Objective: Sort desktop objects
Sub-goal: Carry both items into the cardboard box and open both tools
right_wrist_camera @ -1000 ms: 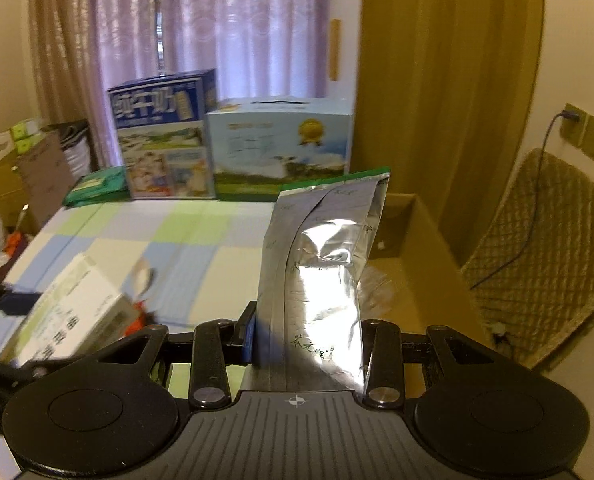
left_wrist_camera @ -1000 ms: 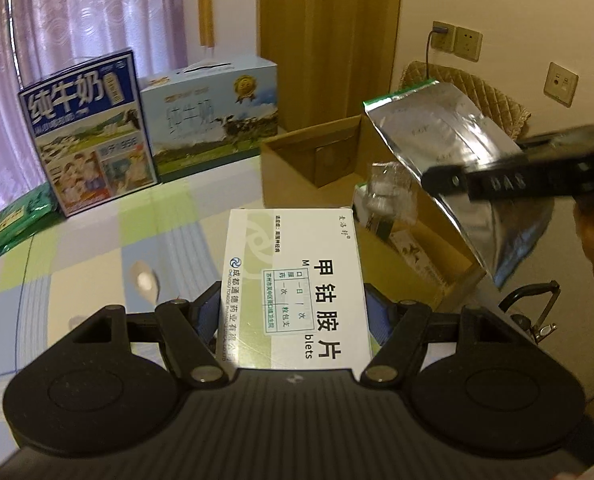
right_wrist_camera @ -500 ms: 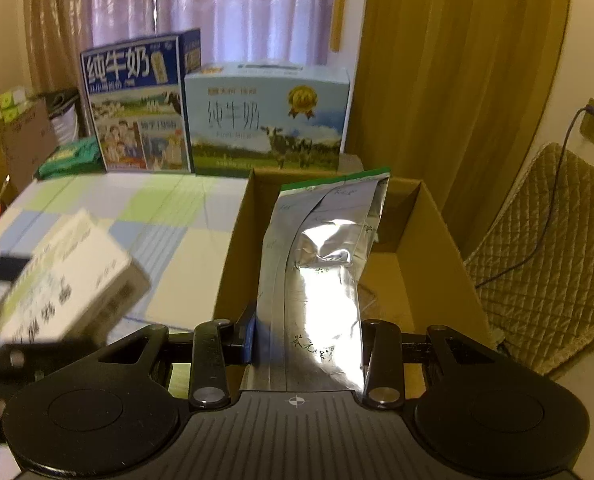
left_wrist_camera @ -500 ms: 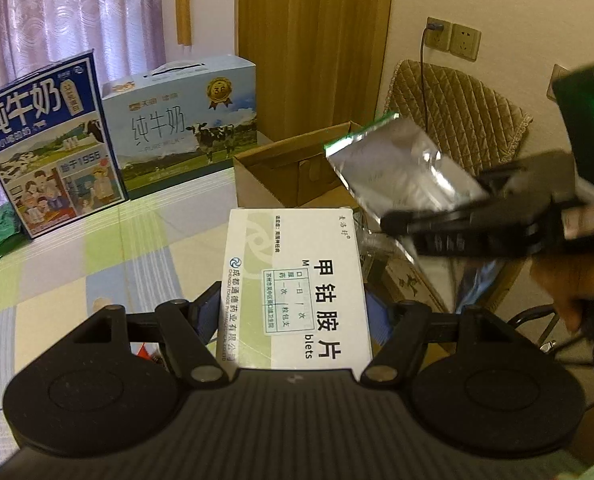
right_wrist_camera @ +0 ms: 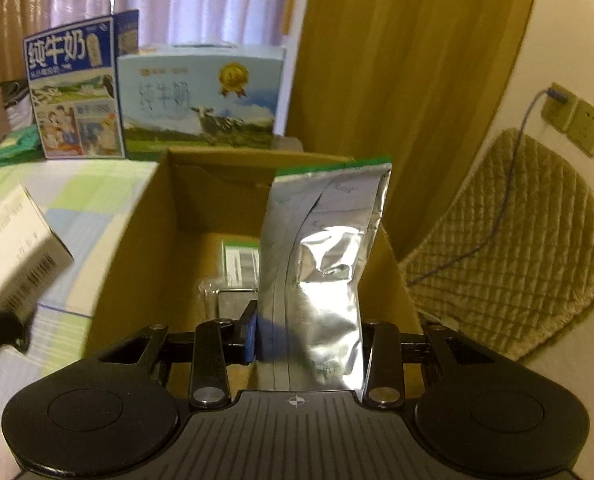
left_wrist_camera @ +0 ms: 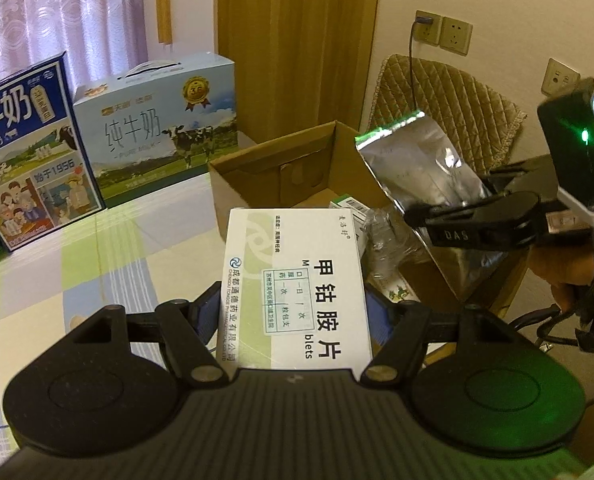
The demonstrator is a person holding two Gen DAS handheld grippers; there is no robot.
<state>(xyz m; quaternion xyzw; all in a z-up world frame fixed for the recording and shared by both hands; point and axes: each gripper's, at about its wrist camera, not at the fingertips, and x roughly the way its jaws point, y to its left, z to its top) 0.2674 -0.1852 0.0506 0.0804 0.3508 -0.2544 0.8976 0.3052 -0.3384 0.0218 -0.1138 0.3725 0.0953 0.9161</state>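
Note:
My left gripper [left_wrist_camera: 295, 314] is shut on a white medicine box [left_wrist_camera: 297, 280] with green print, held flat just short of the open cardboard box [left_wrist_camera: 273, 152]. My right gripper [right_wrist_camera: 311, 334] is shut on a silver foil pouch [right_wrist_camera: 325, 248] with a green top edge, upright over the cardboard box [right_wrist_camera: 137, 240]. The left wrist view has the foil pouch [left_wrist_camera: 421, 168] and right gripper [left_wrist_camera: 421, 216] over the carton's right side. In the right wrist view the medicine box [right_wrist_camera: 13, 252] shows at far left. Inside lie a small green-and-white box [right_wrist_camera: 239, 256] and clear plastic [right_wrist_camera: 217, 292].
Two milk cartons [left_wrist_camera: 29, 148] [left_wrist_camera: 157, 120] stand at the back of the checked tablecloth [left_wrist_camera: 97, 248]. A green packet [right_wrist_camera: 13, 148] lies at the far left. A quilted chair [right_wrist_camera: 517, 240] stands right of the table under wall sockets [left_wrist_camera: 441, 32]. A hand [left_wrist_camera: 577, 276] holds the right gripper.
Both grippers moved toward the cardboard box with their loads. The foil pouch went from over the table to over the box's opening, and the medicine box came close to the box's near-left wall.

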